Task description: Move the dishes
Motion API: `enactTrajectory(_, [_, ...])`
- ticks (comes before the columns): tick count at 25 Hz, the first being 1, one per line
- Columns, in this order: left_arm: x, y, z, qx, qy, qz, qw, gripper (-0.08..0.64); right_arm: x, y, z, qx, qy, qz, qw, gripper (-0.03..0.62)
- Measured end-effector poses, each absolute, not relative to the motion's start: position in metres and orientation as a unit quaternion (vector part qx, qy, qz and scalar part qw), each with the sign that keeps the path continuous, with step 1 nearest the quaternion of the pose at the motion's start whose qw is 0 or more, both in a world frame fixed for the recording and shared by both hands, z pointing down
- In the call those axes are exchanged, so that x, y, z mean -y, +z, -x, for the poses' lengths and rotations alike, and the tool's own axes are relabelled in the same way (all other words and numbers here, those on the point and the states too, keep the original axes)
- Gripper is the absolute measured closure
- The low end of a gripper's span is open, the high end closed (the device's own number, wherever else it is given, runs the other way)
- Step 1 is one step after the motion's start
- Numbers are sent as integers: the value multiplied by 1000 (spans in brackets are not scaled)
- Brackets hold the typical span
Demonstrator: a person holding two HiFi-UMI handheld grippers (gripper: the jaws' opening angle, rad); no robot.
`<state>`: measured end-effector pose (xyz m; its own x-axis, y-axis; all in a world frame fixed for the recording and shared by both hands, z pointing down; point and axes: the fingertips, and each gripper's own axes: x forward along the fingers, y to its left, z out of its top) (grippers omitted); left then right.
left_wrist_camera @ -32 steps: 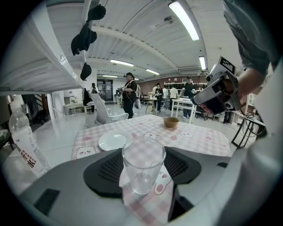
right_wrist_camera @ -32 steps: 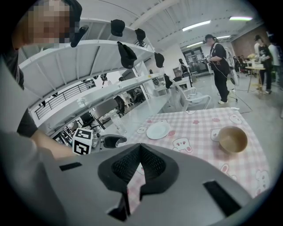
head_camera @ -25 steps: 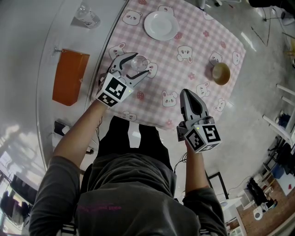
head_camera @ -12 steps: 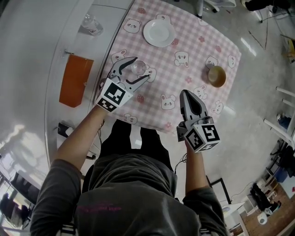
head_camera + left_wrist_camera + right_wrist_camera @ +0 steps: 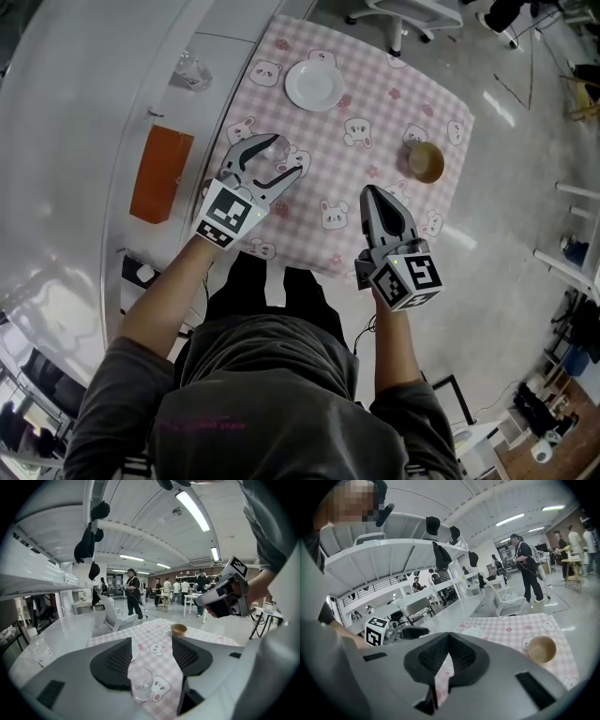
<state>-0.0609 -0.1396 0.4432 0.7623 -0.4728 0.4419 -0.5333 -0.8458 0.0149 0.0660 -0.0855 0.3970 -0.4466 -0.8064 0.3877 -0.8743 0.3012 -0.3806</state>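
Left claw (image 5: 284, 156): the jaws are standing wide apart, having just been closing a little. A small clear glass (image 5: 141, 684) is showing in the gap between them, low and close to the left pad (image 5: 115, 660). Neither pad is pressing on it. The glass is standing upright on the pink checked cloth (image 5: 375, 112), beside a printed bear near the person's edge of the bench (image 5: 448, 202).

Right claw (image 5: 377, 199): the jaws are meeting at their tips, and the right gripper view is showing nothing caught between them. The claw is hovering over the near edge of the cloth, pointing toward the far side of the bench and tilting somewhat downward.

Dishes: a white plate (image 5: 314, 84) is lying flat at the far end of the cloth, well apart from both claws. A brown bowl (image 5: 425, 161) is sitting upright near the cloth's right edge, ahead of the right claw and not touching it. Whether the bowl is holding anything I cannot tell.

Surroundings: an orange rectangular object (image 5: 161, 174) is lying on the white counter (image 5: 84, 141) to the left of the bench. People are standing and walking in the hall beyond.
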Motion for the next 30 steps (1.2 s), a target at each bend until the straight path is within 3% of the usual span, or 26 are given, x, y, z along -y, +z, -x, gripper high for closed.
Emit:
enactTrajectory(20, [98,372,39,315,180,-931,38,553,66,346,-83,836,234,-496,25,589])
enactTrajectory(30, [84,340,38,353,169,-919,34,558,64,333,-94,851,214,-478,44,589])
